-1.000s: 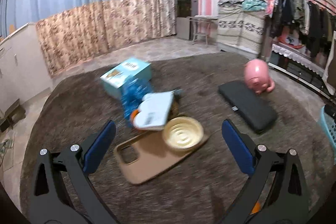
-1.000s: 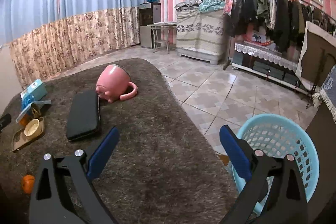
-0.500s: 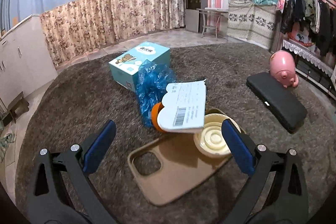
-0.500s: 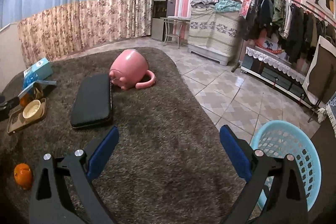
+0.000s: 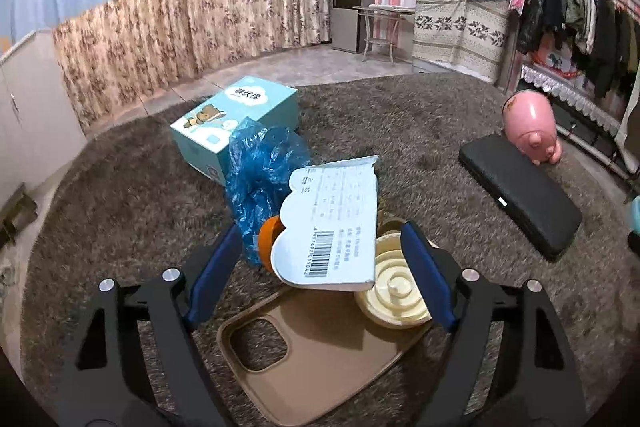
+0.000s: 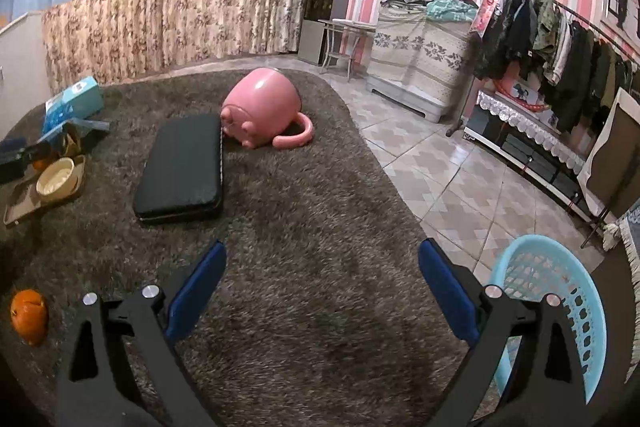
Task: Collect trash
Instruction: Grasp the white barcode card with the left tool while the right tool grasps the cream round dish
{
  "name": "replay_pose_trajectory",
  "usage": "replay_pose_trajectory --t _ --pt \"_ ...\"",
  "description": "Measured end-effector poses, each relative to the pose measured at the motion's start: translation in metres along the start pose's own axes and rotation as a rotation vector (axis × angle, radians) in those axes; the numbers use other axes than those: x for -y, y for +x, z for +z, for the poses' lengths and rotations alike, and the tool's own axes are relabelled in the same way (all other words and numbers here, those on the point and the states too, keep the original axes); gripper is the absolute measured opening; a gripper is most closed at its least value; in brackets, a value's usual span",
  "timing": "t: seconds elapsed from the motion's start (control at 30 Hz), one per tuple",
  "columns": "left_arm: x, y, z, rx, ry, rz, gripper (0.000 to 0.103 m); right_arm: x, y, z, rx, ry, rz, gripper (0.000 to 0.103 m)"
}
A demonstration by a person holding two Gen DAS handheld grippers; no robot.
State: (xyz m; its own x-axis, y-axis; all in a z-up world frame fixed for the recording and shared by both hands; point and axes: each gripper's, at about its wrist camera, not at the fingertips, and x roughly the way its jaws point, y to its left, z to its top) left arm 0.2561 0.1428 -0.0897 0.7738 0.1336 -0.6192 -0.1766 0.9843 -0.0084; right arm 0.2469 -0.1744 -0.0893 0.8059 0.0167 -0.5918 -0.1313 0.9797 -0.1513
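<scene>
left gripper (image 5: 322, 253) jaws closing around white barcode-printed card packet (image 5: 332, 227), pads not yet touching, right gripper (image 6: 322, 281) jaws apart over brown shaggy rug (image 6: 300, 227), light blue plastic basket (image 6: 552, 307) beside

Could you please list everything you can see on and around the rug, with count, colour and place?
rug: one, brown, on the tiled floor
box: one, teal, far left of rug
plastic bag: one, blue, crumpled before the box
card packet: one, white, barcode, between the left fingers
phone case: one, tan, under the cup lid
cup lid: one, cream, on the phone case
orange peel: one, orange, near left of rug
flat case: one, black, mid rug
pig mug: one, pink, on its side
basket: one, light blue, right, off the rug
left gripper: closing, pads not yet pressing
right gripper: open, empty
</scene>
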Motion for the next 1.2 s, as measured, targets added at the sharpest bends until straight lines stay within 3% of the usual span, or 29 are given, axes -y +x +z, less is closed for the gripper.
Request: replay_pose_trajectory --t 0.07,0.13,0.3,0.57,0.87,1.1,1.2 --pt "-0.003 -0.001 0.002 0.000 -0.014 -0.026 0.079 0.000 0.000 0.000 -0.001 -0.004 0.002 0.095" --pt "-0.005 0.000 0.002 -0.011 -0.024 -0.060 0.067 0.000 0.000 0.000 -0.003 0.003 0.010 0.095" --pt "-0.007 0.004 0.001 -0.045 -0.033 -0.086 0.053 0.003 0.000 -0.001 -0.007 0.023 0.017 0.095" --pt "-0.013 -0.024 -0.002 0.026 -0.025 -0.054 0.053 -0.010 -0.009 0.000 0.023 0.016 0.055 0.095" --pt "-0.056 -0.084 -0.024 0.136 -0.034 0.029 0.053 -0.064 -0.018 0.027 0.068 0.036 0.262 0.095" --pt "-0.102 -0.094 -0.061 0.109 -0.042 0.143 0.052 -0.131 -0.014 0.034 0.059 -0.063 0.363 0.095" --pt "-0.120 -0.093 -0.072 0.093 -0.101 0.144 0.052 -0.154 -0.007 0.039 0.040 -0.077 0.418 0.095"
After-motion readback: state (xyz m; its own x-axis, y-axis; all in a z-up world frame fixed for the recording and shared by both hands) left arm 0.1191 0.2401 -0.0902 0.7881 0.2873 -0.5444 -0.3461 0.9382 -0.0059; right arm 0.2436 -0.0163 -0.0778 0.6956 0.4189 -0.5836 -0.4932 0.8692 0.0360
